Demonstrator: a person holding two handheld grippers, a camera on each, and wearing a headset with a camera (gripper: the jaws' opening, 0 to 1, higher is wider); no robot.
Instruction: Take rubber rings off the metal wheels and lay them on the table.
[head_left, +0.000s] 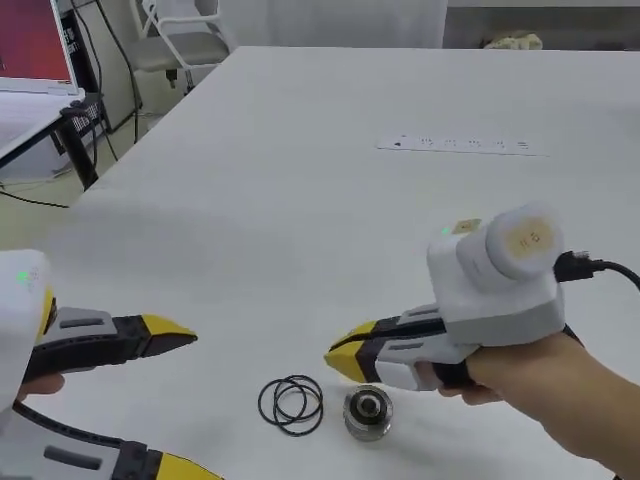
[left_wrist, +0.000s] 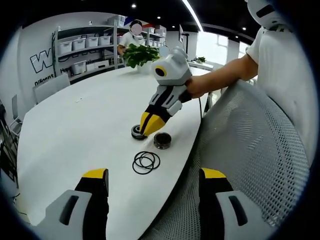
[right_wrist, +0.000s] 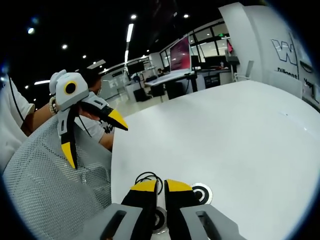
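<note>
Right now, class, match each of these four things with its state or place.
1 left claw
2 right claw
3 rubber rings
4 metal wheel

A black, lying flat on the table
B jaws wide apart
C silver, beside the rings
D jaws close together

Pairs: 1-B, 2-D, 3-A, 4-C

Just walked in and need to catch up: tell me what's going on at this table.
A person works two hand-held grippers at a white table. The right gripper, jaws together, has its tips down by two metal wheels; whether it pinches anything is unclear. A few loose rubber rings already lie on the table beside the wheels. The left gripper hovers open to the side, holding nothing.
</note>
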